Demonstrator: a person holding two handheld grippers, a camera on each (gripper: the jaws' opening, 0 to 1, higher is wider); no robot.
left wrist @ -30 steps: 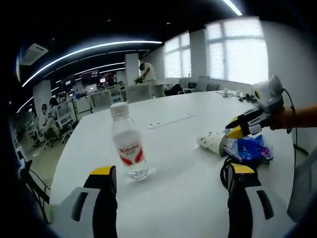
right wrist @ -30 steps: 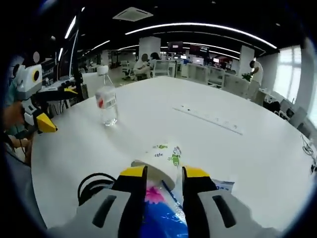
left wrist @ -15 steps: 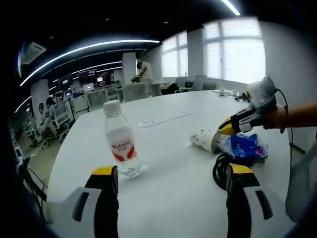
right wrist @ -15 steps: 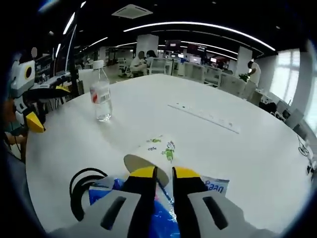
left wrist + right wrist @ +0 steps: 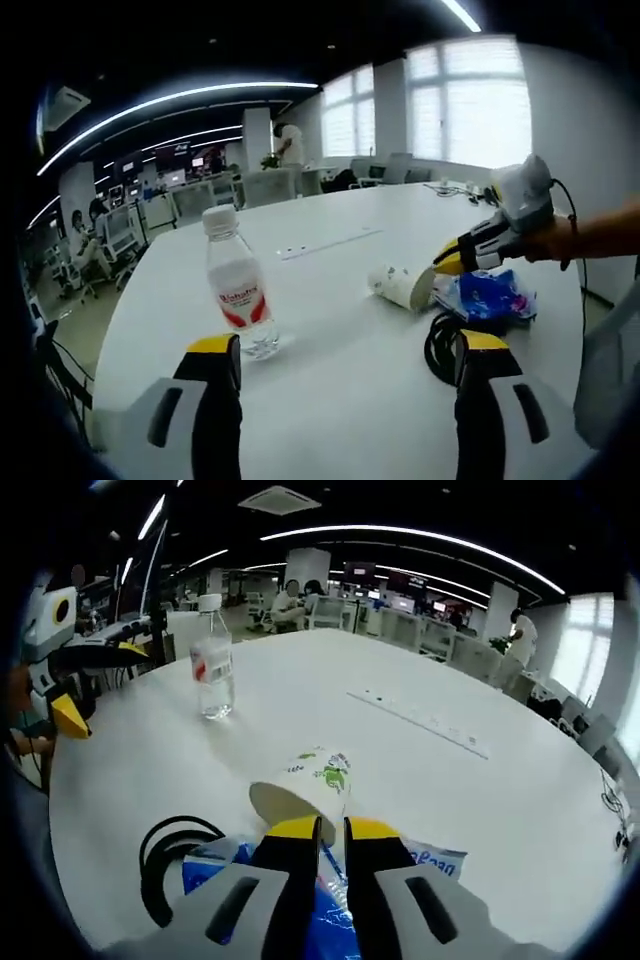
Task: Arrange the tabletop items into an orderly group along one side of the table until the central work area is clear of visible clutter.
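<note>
Little has shifted: right gripper (image 5: pixel 321 829) stays w/ jaws nearly together at rim of paper cup (image 5: pixel 303 786), maybe pinching it, can't tell for sure. Cup lies on its side on white table (image 5: pixel 420 770), blue packet (image 5: pixel 487 295) touching it, black cable coil (image 5: pixel 170 853) just beside, water bottle (image 5: pixel 236 293) upright well apart. Left gripper (image 5: pixel 338 350) jaws wide apart.

My left gripper (image 5: pixel 338 350) rises from the bottom of its view, jaws spread wide. My right gripper (image 5: pixel 321 830) sits bottom centre, yellow-tipped jaws nearly together.
</note>
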